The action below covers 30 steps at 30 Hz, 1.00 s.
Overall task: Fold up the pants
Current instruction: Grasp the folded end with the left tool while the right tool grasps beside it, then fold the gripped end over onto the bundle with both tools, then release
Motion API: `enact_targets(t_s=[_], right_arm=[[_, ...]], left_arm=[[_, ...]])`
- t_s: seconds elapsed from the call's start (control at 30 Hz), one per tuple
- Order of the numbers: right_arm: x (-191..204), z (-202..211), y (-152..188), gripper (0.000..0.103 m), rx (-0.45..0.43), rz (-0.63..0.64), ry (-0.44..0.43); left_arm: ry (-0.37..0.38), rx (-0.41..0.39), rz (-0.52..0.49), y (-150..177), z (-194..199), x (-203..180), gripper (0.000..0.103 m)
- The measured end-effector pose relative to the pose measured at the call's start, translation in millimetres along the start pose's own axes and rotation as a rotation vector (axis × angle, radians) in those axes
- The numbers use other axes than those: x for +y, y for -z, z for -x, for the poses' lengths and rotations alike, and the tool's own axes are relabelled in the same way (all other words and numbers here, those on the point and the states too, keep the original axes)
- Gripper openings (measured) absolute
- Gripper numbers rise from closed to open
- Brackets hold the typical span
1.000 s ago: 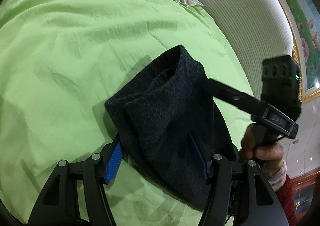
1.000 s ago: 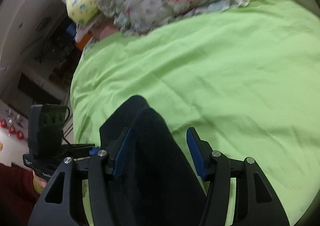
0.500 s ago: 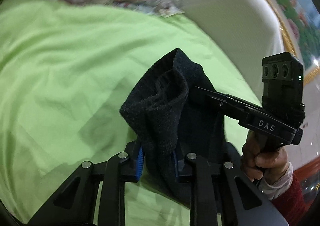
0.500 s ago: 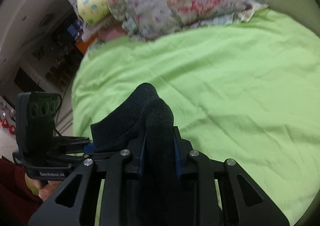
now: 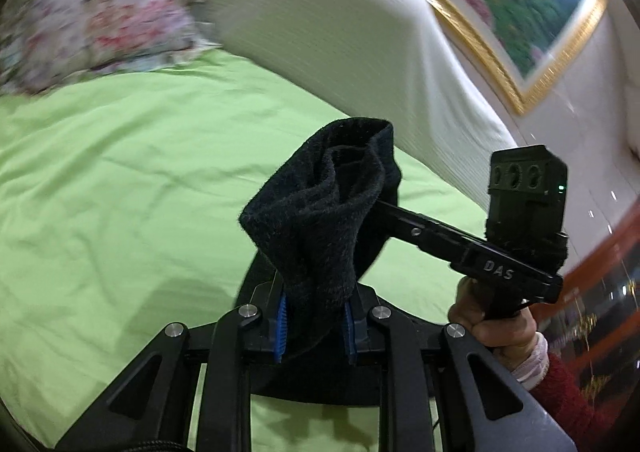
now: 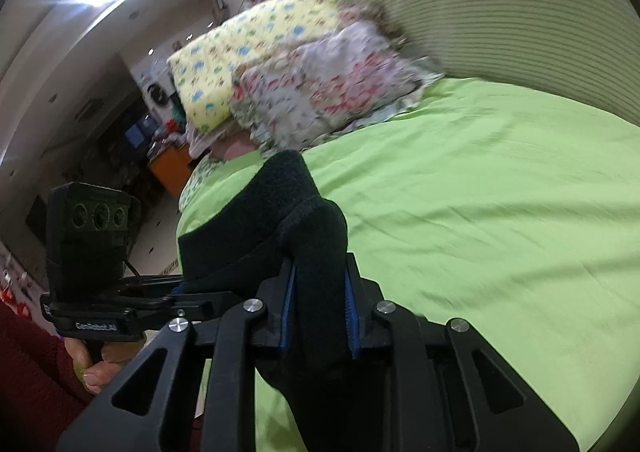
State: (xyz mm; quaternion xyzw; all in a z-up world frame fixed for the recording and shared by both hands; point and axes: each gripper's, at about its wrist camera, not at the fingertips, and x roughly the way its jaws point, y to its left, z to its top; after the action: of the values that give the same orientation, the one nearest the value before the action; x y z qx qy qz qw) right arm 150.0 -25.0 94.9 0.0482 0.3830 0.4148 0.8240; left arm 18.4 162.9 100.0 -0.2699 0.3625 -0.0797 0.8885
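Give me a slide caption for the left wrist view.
Left gripper clamps bunched black fleece pants above a light green bedsheet, right gripper gripping alongside.

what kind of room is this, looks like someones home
Most likely a home bedroom: the black pants are held over a bed with a green sheet, a padded white headboard behind it, floral bedding piled at its head, and a gold-framed painting above.

Pants (image 5: 316,220): above the bed's (image 5: 120,180) near edge, between both grippers.
Left gripper (image 5: 314,326): left of pants.
Right gripper (image 6: 318,316): right of pants.
Pillows (image 6: 288,92): bed's far edge, before the headboard (image 5: 340,32).
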Motion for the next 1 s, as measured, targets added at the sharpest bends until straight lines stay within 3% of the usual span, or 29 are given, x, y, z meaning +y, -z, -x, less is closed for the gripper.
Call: enact_targets(t_s=[0.47, 0.87, 1.0], right_arm=[[-57, 97, 87, 0.021, -0.129, -0.186, 0.084], [-79, 136, 140, 0.02, -0.187, -0.286, 0.171], [-82, 141, 147, 0.02, -0.188, -0.302, 0.198]], left_arm=[[0.102, 0.139, -0.236, 57, -48, -112, 0.019], [0.123, 0.239, -0.362, 96, -89, -158, 0.019], [0.118, 0.256, -0.4, 105, -92, -155, 0.019]])
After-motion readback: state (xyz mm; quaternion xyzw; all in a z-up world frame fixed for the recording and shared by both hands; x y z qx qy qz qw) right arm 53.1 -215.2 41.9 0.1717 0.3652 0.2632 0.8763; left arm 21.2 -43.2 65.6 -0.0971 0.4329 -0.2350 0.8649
